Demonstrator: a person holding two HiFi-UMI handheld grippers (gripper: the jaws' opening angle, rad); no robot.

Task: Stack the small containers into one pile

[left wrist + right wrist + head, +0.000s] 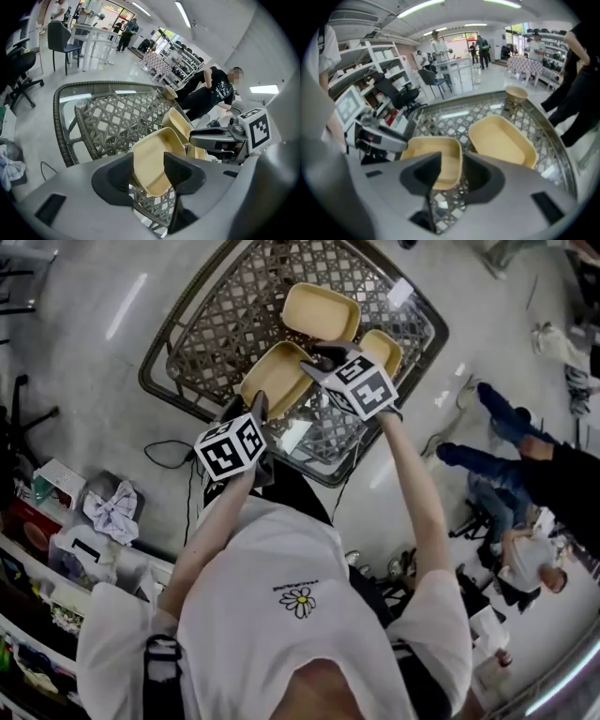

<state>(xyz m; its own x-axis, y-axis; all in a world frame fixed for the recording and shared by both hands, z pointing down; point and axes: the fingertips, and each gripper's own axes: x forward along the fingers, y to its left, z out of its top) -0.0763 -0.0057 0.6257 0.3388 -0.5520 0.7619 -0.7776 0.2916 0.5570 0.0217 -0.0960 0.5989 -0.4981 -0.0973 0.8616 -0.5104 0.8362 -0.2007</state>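
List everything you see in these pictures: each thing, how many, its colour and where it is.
trays: three, beige, apart on the table
table: one, glass over grey wicker, centre
cup: one, tan, table's far edge
cloth: one, white, left of the person
shelves: white, cluttered, far left
bystanders: at least two, blue and white clothes, right of the table
left gripper: grey, open, at the near tray
right gripper: grey, open, at the same tray's other side
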